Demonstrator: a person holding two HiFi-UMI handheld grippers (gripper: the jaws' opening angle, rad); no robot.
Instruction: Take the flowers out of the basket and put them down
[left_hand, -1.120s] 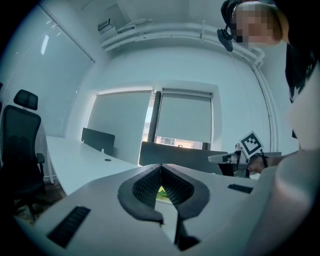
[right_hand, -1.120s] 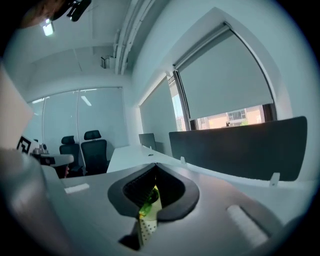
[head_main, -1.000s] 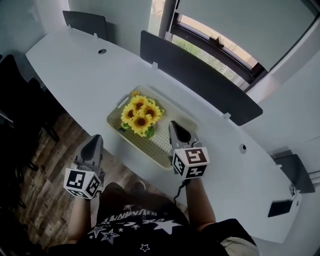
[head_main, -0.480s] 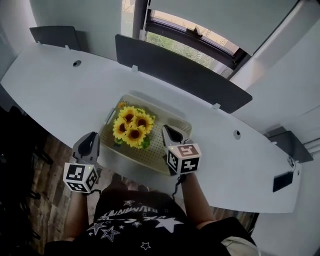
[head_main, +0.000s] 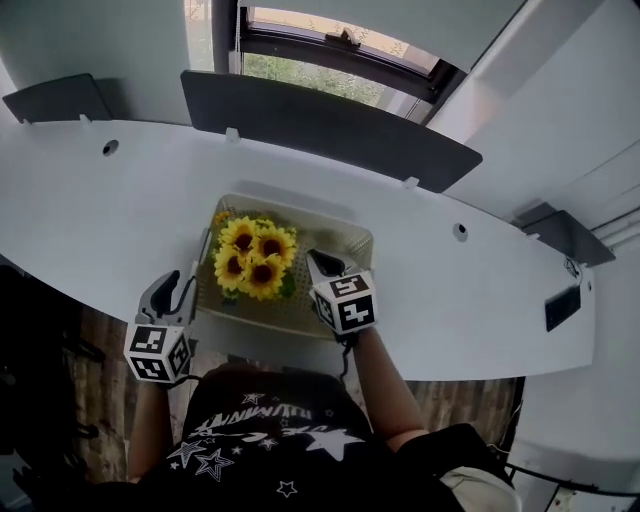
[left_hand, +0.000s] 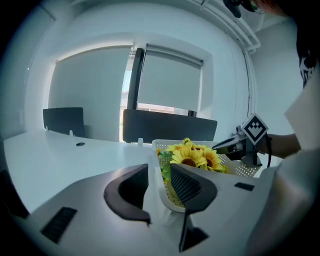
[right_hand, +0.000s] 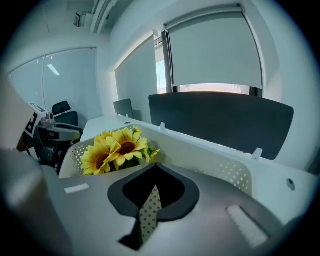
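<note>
A bunch of yellow sunflowers (head_main: 250, 262) with green leaves lies in the left part of a white perforated basket (head_main: 340, 240) on the white table. My left gripper (head_main: 180, 290) is at the basket's near left corner. Its jaws are opening, and in the left gripper view (left_hand: 159, 172) the basket's rim (left_hand: 167, 192) stands between them, untouched. My right gripper (head_main: 320, 265) hovers over the basket just right of the sunflowers (right_hand: 112, 147). In its own view the right gripper (right_hand: 152, 172) is shut and holds nothing; a sliver of perforated basket shows through.
A dark partition panel (head_main: 330, 125) runs along the table's far edge, a second panel (head_main: 60, 98) at far left, with a window behind. Cable holes (head_main: 459, 231) (head_main: 109, 147) sit in the tabletop. A dark device (head_main: 560, 308) lies at the right end. The person's torso fills the near edge.
The left gripper's jaws have gone from shut to wide apart, and it has moved up to the basket's left corner. The right gripper stays shut over the basket. The head view has swung left.
</note>
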